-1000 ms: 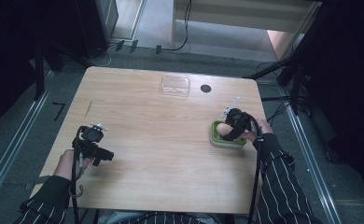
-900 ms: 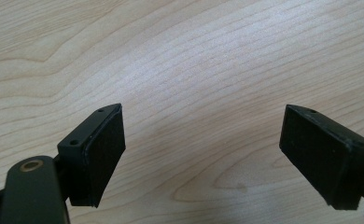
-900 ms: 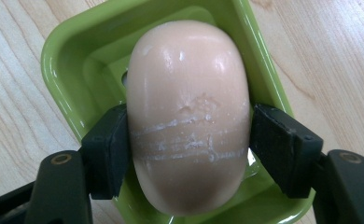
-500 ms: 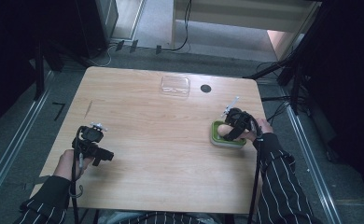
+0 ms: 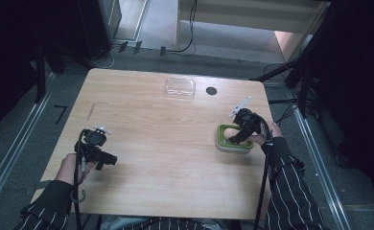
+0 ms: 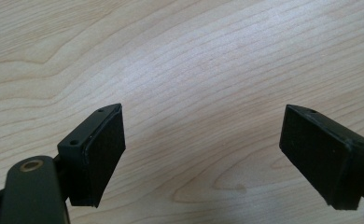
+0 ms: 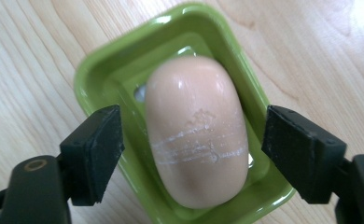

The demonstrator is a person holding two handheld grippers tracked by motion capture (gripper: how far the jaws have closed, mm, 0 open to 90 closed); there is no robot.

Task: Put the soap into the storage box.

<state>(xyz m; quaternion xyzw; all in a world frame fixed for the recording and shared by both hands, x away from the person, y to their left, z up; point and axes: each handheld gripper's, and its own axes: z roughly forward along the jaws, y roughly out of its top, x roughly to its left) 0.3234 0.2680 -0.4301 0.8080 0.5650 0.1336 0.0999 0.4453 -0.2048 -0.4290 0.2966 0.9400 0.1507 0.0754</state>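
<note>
A pale pink bar of soap (image 7: 194, 116) lies in a green dish (image 7: 105, 74) on the wooden table. My right gripper (image 7: 194, 149) points down over it, and its jaws have just been opening. The pads (image 7: 96, 149) stand on either side of the soap, clear of it, so the bar rests free in the dish. In the high view this gripper (image 5: 234, 139) is at the table's right side, over the dish (image 5: 222, 129). My left gripper (image 6: 203, 154) is open over bare wood, near the front left (image 5: 109, 160).
A clear plastic box (image 5: 180, 87) and a small black disc (image 5: 211, 90) sit near the table's far edge. The table's right edge runs close to the dish. Stands and cables crowd the floor around the table.
</note>
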